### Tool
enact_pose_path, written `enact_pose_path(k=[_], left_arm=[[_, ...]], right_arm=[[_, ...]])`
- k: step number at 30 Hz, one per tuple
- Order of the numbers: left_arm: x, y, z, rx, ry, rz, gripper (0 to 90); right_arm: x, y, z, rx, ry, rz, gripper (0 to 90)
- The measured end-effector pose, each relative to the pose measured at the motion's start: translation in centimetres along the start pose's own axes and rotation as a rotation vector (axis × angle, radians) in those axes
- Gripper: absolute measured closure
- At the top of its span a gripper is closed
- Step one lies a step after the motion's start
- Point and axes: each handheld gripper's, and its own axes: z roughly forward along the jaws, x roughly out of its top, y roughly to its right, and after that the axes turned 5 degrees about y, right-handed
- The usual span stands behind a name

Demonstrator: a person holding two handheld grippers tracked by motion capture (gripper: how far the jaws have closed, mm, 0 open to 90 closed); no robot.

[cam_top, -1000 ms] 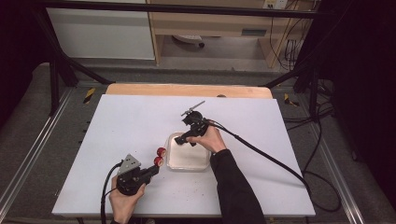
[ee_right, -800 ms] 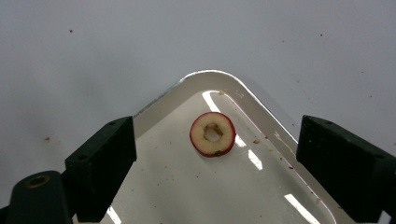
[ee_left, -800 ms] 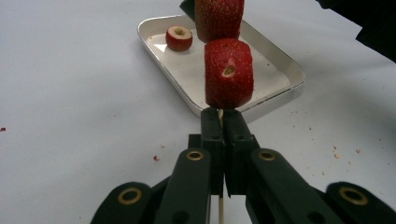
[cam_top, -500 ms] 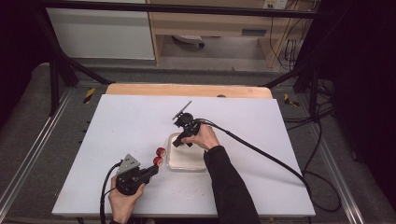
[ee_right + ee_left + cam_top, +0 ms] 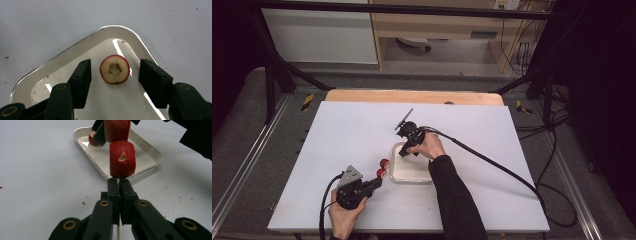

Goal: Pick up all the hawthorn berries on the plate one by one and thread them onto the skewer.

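The black fingers [image 5: 81, 82] of the right gripper [image 5: 115, 83] have just been closing, and they are seen lowered into a corner of the shallow white metal tray [image 5: 75, 47], whereas a second ago this gripper was held further back over the tray. Between the fingers, not yet touched by either pad, a red hollowed strawberry slice [image 5: 114, 69] lies flat on the tray floor; a gap is left on both sides. The slice is judged as the next piece to be picked up. The fingers [image 5: 113, 192] of the left gripper [image 5: 119, 186] are clenched on a thin wooden skewer [image 5: 118, 233]. Just beyond the fingertips, two red strawberry pieces [image 5: 122, 158] are threaded on it, beside the tray.
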Motion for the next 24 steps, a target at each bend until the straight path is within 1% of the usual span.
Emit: enact_pose_path(k=[1,5,7,9,13,14,16,20,22,24], left_arm=[[-0.02,-0.02,-0.01,-0.001,0.001,-0.001,88.4],[-0.02,0.0,0.01,-0.002,0.0,-0.002,88.4],[0.01,0.07,0.04,-0.003,-0.003,0.002,88.4],[-0.02,0.08,0.07,-0.002,-0.005,0.002,88.4],[-0.03,0.04,0.04,-0.001,-0.003,0.002,88.4],[-0.03,0.03,0.03,-0.002,-0.003,0.002,88.4],[-0.01,0.01,-0.01,-0.002,-0.004,0.003,88.4],[-0.02,0.04,0.02,-0.002,-0.004,0.003,88.4],[-0.03,0.02,-0.02,0.0,-0.005,0.006,88.4],[-0.04,0.01,-0.02,0.0,-0.004,0.002,88.4]], right_arm=[[-0.02,0.05,0.09,0.001,0.002,-0.006,46.0],[0.02,-0.13,0.31,-0.002,0.002,0.004,50.2],[-0.01,-0.11,0.38,-0.005,0.0,-0.012,51.3],[-0.02,-0.09,0.37,-0.017,0.001,-0.016,53.3],[0.05,-0.08,0.22,-0.016,0.004,-0.005,57.7],[0.06,0.04,0.24,-0.017,0.011,-0.016,58.5],[0.07,-0.01,0.26,-0.017,0.007,-0.008,60.3],[0.05,0.0,0.34,-0.019,-0.002,-0.004,61.3],[0.04,0.03,0.26,-0.022,0.002,-0.003,61.4],[0.04,-0.1,0.07,-0.021,-0.005,0.006,61.5]])
